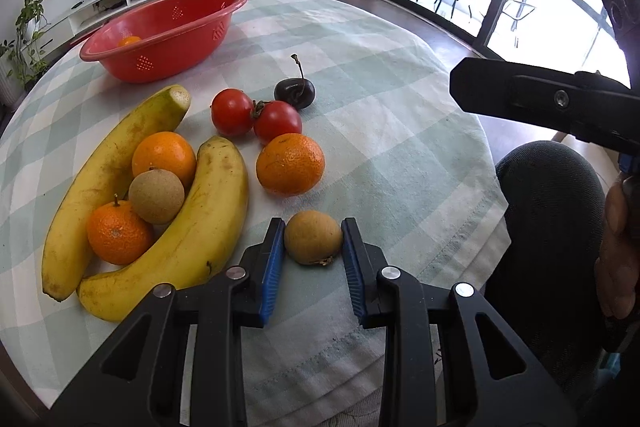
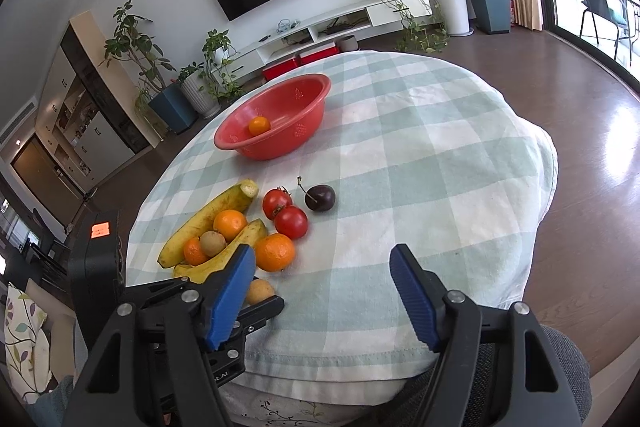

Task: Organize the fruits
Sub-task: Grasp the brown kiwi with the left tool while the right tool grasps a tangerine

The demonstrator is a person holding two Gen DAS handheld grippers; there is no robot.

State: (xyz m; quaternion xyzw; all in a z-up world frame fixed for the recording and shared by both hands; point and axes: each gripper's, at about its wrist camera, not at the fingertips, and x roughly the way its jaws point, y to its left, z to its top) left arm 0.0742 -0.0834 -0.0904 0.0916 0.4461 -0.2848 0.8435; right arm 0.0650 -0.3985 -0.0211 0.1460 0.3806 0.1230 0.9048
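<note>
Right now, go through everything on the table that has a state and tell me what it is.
Left gripper: closed around the longan, pads at its sides.
Longan: on the cloth, between the pads.
Right gripper: open, empty.
Red basket: upright, one orange inside.
Cut banana: lying flat, tip sliced.

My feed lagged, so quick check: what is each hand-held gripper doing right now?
Left hand-held gripper: around the brown longan on the tablecloth; whether it grips yet cannot be told.
Right hand-held gripper: open, holding nothing.
</note>
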